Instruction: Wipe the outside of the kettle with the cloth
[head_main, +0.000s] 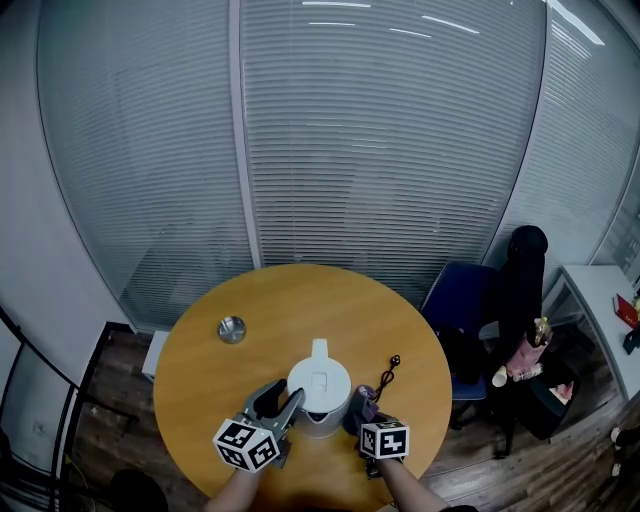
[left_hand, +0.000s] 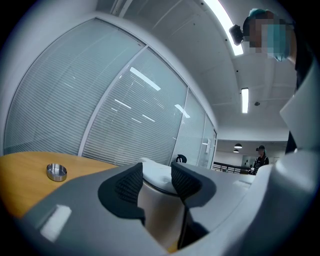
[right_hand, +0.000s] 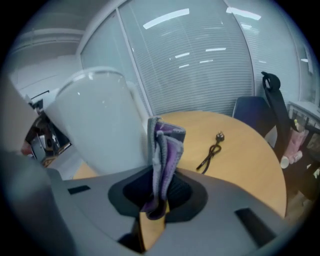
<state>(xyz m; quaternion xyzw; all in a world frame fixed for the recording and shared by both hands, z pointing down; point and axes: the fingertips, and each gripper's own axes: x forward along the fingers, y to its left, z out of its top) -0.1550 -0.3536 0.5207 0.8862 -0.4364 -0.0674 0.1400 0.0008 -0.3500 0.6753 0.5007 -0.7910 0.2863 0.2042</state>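
A white electric kettle (head_main: 319, 390) stands near the front of the round wooden table (head_main: 200, 385), spout pointing away from me. My left gripper (head_main: 283, 404) reaches in from the kettle's front left. In the left gripper view its jaws (left_hand: 156, 175) close on either side of the kettle (left_hand: 159, 212), which fills the gap between the pads. On the kettle's right, my right gripper (head_main: 362, 408) is shut on a folded purple and grey cloth (right_hand: 165, 145). The cloth stands up from the right gripper (right_hand: 159, 192), right beside the kettle's white wall (right_hand: 97, 125).
A small round metal dish (head_main: 231, 329) sits at the table's far left. A black cord with a plug (head_main: 388, 372) lies to the right of the kettle. Beyond the table's right edge are a blue chair (head_main: 465, 300) and a dark coat. Glass walls with blinds stand behind.
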